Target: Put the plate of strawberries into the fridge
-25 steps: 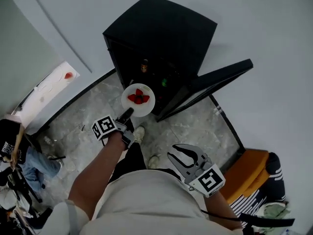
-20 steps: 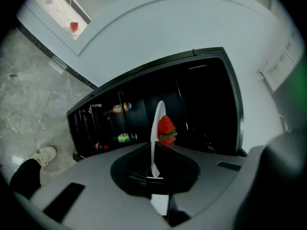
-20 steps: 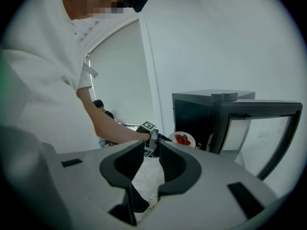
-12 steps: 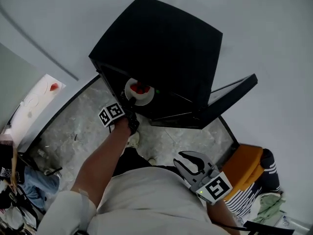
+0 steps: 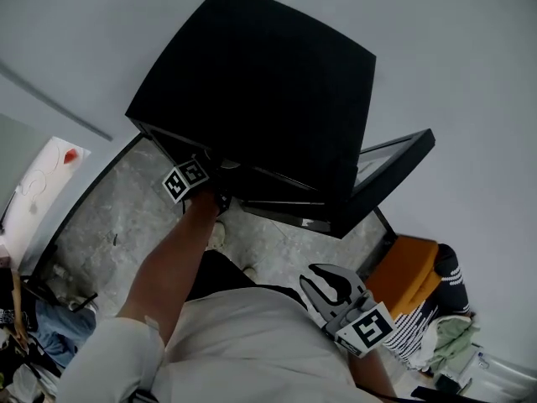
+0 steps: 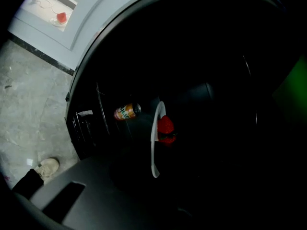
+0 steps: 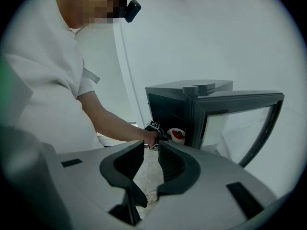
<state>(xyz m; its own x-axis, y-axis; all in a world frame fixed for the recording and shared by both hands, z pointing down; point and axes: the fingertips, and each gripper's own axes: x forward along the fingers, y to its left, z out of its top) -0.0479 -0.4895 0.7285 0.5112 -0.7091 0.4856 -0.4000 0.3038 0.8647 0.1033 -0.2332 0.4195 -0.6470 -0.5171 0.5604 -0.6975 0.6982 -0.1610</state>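
The plate of strawberries (image 6: 154,143) is held inside the dark fridge (image 5: 260,99), with its rim pinched by the closed jaws of the left gripper (image 7: 164,137). An orange-labelled bottle (image 6: 127,111) is seen beside it. The fridge door (image 5: 390,162) is swung open. The right gripper (image 7: 149,147) is kept back from the fridge, its jaws slightly apart and empty. The fridge is set on a grey marbled floor (image 5: 109,225), against a white wall (image 5: 436,49).
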